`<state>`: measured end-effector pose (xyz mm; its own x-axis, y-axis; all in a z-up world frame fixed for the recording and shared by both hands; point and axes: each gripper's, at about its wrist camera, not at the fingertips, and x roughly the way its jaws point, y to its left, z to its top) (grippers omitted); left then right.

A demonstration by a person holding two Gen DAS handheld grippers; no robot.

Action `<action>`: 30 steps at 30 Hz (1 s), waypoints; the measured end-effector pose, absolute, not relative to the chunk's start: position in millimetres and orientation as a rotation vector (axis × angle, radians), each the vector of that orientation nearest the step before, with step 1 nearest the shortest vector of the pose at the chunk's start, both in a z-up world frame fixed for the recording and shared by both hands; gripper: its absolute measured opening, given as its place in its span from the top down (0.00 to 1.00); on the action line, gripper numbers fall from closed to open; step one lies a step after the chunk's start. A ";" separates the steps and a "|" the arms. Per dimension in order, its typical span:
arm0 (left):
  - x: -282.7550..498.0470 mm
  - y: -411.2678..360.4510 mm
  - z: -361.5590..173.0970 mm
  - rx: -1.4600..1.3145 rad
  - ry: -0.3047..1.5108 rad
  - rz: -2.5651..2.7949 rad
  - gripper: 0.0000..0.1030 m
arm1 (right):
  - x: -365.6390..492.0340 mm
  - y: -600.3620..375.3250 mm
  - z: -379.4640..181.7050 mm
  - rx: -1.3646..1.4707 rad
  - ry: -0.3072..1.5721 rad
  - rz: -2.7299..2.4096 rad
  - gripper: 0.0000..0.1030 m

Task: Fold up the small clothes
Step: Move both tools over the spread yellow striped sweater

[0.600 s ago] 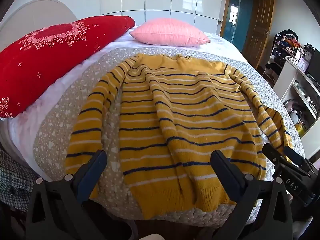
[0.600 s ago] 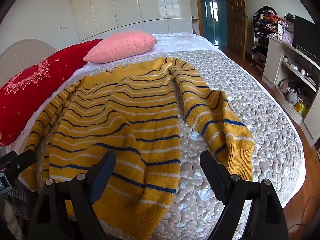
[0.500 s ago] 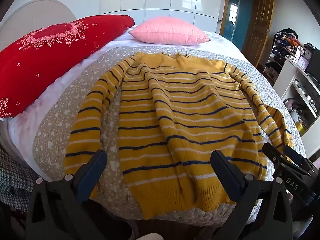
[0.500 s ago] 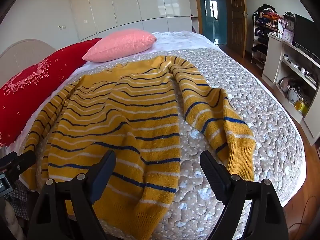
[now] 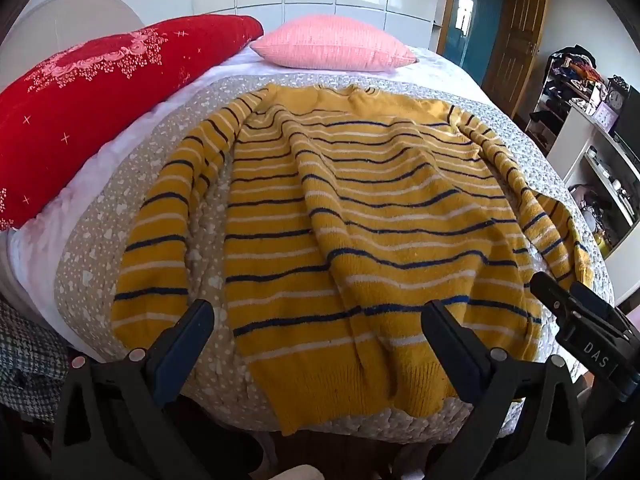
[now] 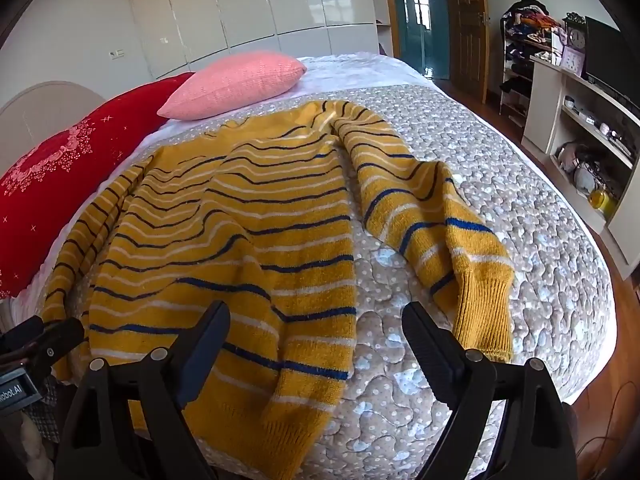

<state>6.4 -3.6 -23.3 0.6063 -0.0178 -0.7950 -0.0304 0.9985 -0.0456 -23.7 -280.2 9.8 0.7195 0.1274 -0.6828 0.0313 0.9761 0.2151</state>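
A: Nearest, the left gripper (image 5: pixel 316 332) and right gripper (image 6: pixel 316 338) hang at the bed's foot, jaws spread, holding nothing.

B: And the sweater (image 5: pixel 360 224)?

A: Spread flat on the quilt (image 6: pixel 520 216), hem toward the grippers, sleeves out. Beyond it, a pink pillow (image 5: pixel 332 42) and red pillow (image 5: pixel 100 104).

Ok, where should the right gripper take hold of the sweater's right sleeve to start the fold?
Probably the ribbed cuff of the sweater. It lies flat and free on the quilt, nearest the right gripper, whose jaws are open. Come from the bed's foot and pinch the cuff's edge.
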 end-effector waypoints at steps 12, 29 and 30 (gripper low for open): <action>22.4 36.7 -32.9 -0.106 0.917 0.076 0.00 | -25.2 -276.3 3.6 0.207 0.779 0.062 0.11; 26.0 46.6 -83.6 -0.207 1.112 -0.026 0.01 | -27.0 -280.1 -0.8 0.231 0.796 0.062 0.11; 22.3 49.3 -79.4 -0.239 1.092 -0.033 0.05 | -27.1 -279.5 -1.1 0.230 0.797 0.063 0.11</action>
